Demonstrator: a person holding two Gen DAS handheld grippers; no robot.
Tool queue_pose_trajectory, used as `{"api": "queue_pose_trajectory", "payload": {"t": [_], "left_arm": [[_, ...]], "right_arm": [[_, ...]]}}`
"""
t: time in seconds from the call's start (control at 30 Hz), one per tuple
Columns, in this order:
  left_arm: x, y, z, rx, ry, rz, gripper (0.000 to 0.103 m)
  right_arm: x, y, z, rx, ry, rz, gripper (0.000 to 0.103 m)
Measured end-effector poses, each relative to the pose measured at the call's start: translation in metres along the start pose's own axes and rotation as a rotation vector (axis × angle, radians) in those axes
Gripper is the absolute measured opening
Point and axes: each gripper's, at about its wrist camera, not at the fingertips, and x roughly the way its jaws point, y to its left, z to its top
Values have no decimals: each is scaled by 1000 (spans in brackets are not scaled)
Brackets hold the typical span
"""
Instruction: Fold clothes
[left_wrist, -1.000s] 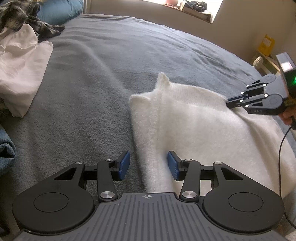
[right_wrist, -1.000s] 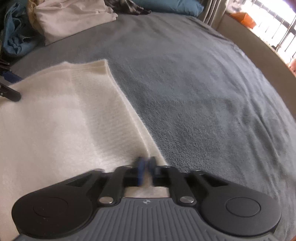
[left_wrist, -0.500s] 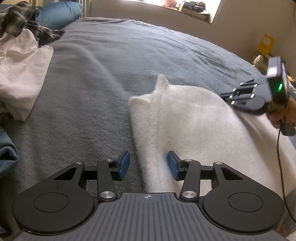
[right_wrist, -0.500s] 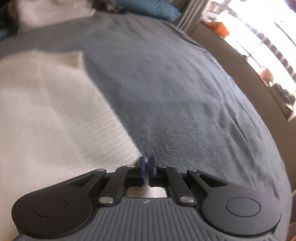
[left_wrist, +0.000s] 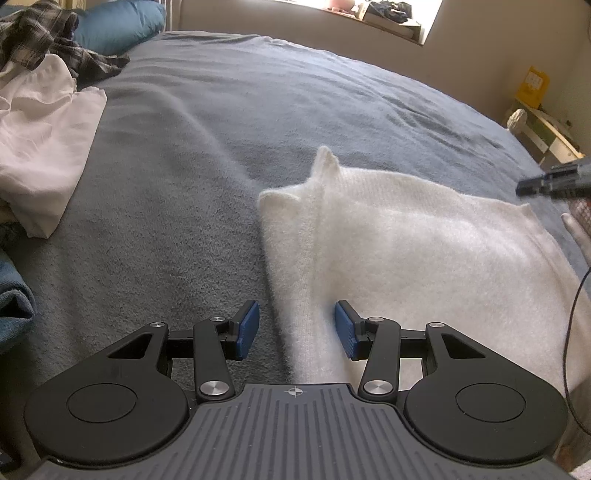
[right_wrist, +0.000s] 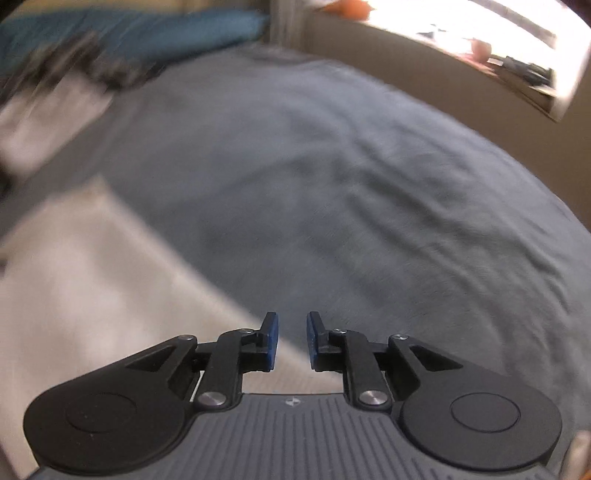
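My left gripper (left_wrist: 295, 328) stands half open over the white sweater's (left_wrist: 406, 251) folded left edge on the grey bed (left_wrist: 177, 192), pads clear of it. My right gripper (right_wrist: 292, 339), just opening, holds nothing, beside the sweater's right edge.

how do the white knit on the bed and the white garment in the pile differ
The white knit is fuzzy, ribbed and spread mostly flat near the left gripper; the white garment is smooth, thin and crumpled, farther off by the plaid shirt. Both are white and lie on the grey blanket.
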Motion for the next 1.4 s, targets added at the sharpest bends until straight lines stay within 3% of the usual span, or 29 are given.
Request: {"api": "queue_pose_trajectory", "payload": {"t": [0.23,0.33,0.4,0.47,0.57,0.9,1.03,1.17,1.4], "left_arm": [[0,-2,0,7,1,13,46],[1,-2,0,6,0,16,46],[1,-2,0,4,0,15,46],[1,-1,0,3,1,13,46],[3,0,0,1,2,10,46],[3,0,-1,3,-5,11,46],[4,-1,-2,1,-7,12,46],[4,-2,-1,3,-6,14,46],[4,0,0,-18,3,11,46]], "right_arm": [[19,29,0,-232,42,29,24],[34,31,0,-275,86,36,24],[40,34,0,-287,103,39,20],[38,39,0,-304,92,14,4],[27,39,0,-270,44,-35,1],[46,4,-15,88,34,-213,3],[8,-54,-41,489,-20,-161,12],[-36,-88,-89,803,-52,-47,17],[-78,-70,-175,1061,-59,119,24]]}}
